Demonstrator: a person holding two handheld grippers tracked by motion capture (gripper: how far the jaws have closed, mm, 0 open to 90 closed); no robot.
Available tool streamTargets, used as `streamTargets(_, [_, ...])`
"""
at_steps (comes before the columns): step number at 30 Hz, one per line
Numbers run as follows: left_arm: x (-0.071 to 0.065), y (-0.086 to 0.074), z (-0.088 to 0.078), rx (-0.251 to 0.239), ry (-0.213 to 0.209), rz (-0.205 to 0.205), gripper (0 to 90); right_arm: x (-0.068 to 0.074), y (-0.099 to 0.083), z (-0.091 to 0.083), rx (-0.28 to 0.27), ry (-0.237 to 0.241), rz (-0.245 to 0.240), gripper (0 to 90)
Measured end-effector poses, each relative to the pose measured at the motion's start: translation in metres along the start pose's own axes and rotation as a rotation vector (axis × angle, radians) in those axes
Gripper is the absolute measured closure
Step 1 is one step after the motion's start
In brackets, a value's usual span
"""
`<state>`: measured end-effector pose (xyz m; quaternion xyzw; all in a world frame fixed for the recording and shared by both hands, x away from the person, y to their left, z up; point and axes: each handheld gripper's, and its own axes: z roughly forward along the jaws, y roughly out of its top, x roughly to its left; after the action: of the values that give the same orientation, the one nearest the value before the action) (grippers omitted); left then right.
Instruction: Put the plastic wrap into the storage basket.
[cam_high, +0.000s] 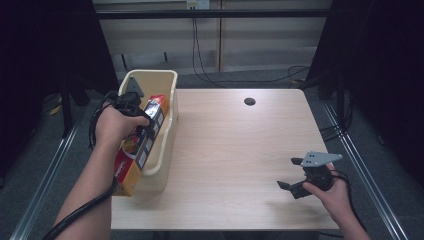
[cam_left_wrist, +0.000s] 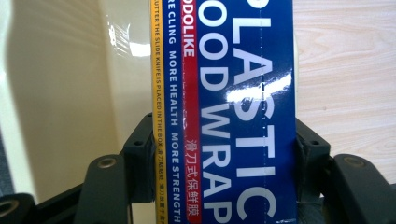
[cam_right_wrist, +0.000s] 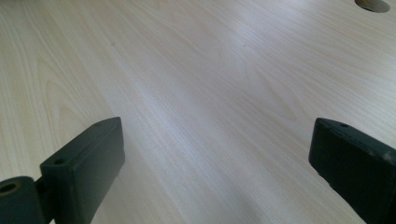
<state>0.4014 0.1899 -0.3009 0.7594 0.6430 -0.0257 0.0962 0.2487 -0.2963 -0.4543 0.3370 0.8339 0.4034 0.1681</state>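
A long plastic wrap box (cam_high: 142, 145), blue, red and yellow, lies lengthwise in the cream bin (cam_high: 167, 150) at the table's left, its near end jutting past the bin's front. My left gripper (cam_high: 145, 127) is shut on the box's two long sides. In the left gripper view the blue face of the plastic wrap box (cam_left_wrist: 243, 93) runs up between the two black jaws, both pressed against it, with the bin's cream wall (cam_left_wrist: 60, 93) to the left. My right gripper (cam_high: 292, 174) rests low over the table's front right, open, with bare wood between its jaws (cam_right_wrist: 219, 154).
The wooden table (cam_high: 235, 150) has a round cable hole (cam_high: 249, 101) near its far edge, also the hole (cam_right_wrist: 371, 4) in the right gripper view. Cables hang behind the table. Metal rails run along both sides.
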Motion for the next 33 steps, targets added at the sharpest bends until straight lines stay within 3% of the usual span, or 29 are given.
streamTargets(18, [0.002, 0.005, 0.014, 0.014, 0.000, -0.016, 39.9, 0.000, 0.000, 0.001, 0.006, 0.006, 0.000, 3.5])
streamTargets(33, [0.000, 0.008, 0.025, 0.036, 0.007, -0.002, 39.6, 0.000, -0.001, 0.001, 0.007, 0.006, 0.000, 3.4])
